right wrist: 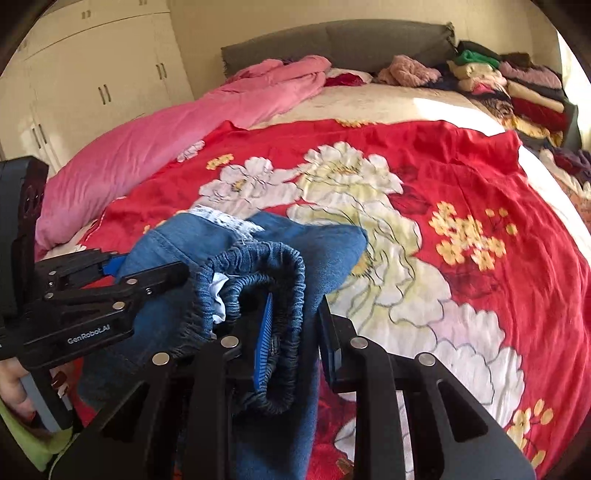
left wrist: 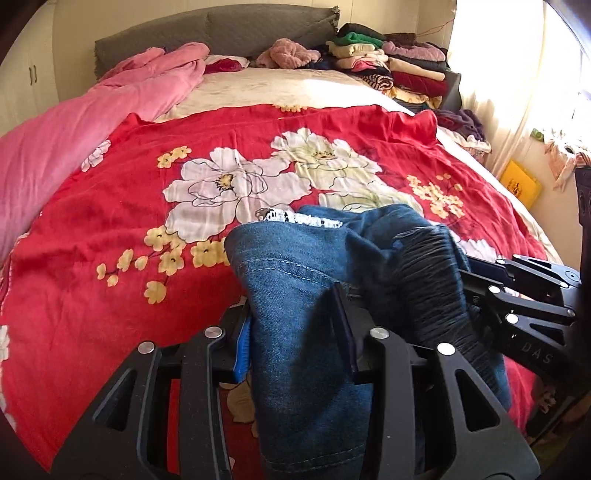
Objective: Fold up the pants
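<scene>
- The pants (left wrist: 295,288), blue denim with an elastic waistband (right wrist: 273,266), hang bunched between the two grippers above the near part of the bed, over the red floral bedspread (left wrist: 110,206); nothing shows them laid flat yet.
- The left gripper (left wrist: 295,332) pinches a thick fold of denim: cloth fills the gap between its blue-padded finger and its dark one, and the rest of the leg drops down toward the camera.
- The right gripper (right wrist: 295,332) grips the gathered waistband: the elastic loops around its blue-ridged left pad (right wrist: 264,339), while a sliver of space shows on the side of the dark right finger, so I judge it a hold on one edge of the band rather than a full squeeze.
- The two grippers sit close side by side, the left gripper's tips just beside the waistband in the right wrist view, so the cloth between them is slack and crumpled.
- The pants' long axis is hard to read; most of the length seems to hang below and toward the person.
- The open stretch of bedspread lies ahead of both grippers, toward the headboard (left wrist: 221,33).
- The coming move, as I judge it, calls for the grippers to part sideways and carry the cloth forward so that it spreads along the bed.
- Neither hand is clearly nearer to that open space.
</scene>
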